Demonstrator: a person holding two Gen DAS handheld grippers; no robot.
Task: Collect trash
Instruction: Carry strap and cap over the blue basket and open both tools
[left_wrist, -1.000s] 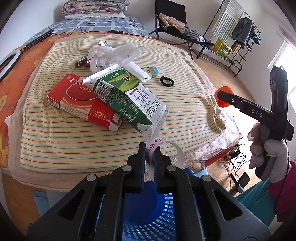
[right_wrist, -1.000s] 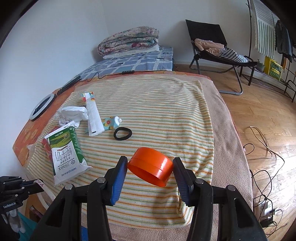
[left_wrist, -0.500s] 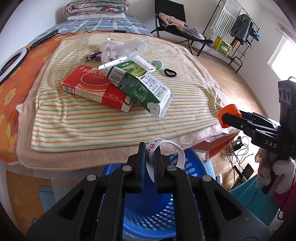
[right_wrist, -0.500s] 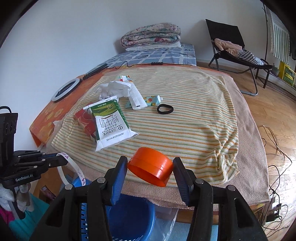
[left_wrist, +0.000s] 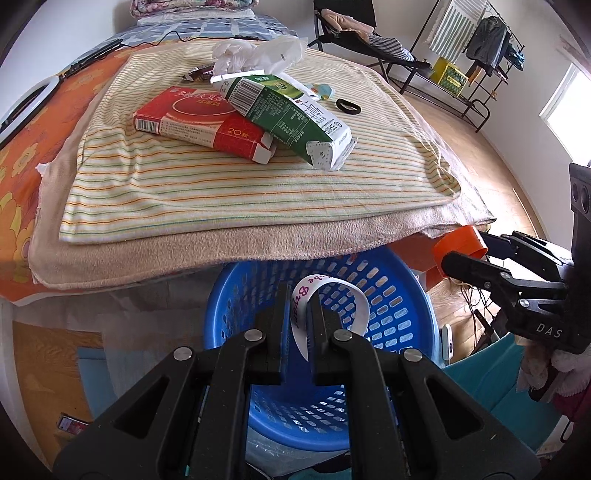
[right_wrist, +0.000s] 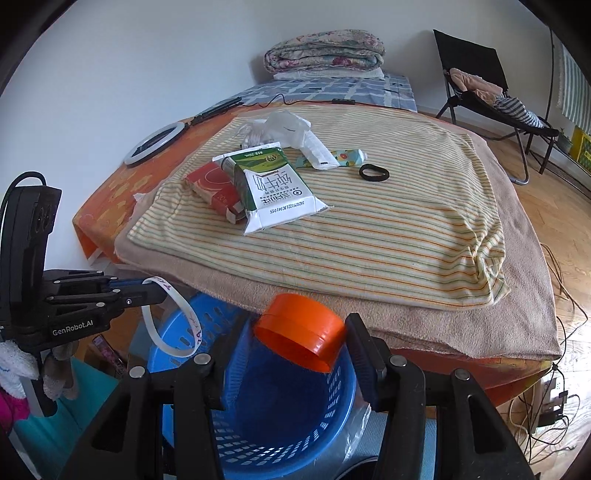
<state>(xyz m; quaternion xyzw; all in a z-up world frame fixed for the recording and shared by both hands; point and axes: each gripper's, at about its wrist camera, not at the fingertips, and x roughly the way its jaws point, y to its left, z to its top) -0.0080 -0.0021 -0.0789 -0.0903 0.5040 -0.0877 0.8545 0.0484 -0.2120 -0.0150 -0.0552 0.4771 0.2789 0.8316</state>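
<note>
Plastic, light, stiff | left gripper (left_wrist: 297, 314) pinched tight on thin white band (left_wrist: 332, 291) | right gripper (right_wrist: 299, 341) half-open, clamping orange lid (right_wrist: 299, 332) by rim | both near blue basket (left_wrist: 402, 295)

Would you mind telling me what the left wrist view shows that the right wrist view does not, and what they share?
Only the left wrist view shows the clothes rack by the far wall and the window.

Only the right wrist view shows the whole ring light and the folded quilt in full.

Both show the blue basket, the left gripper shut on the white band, the right gripper holding the orange cap, and the green carton leaning on the red box.
</note>
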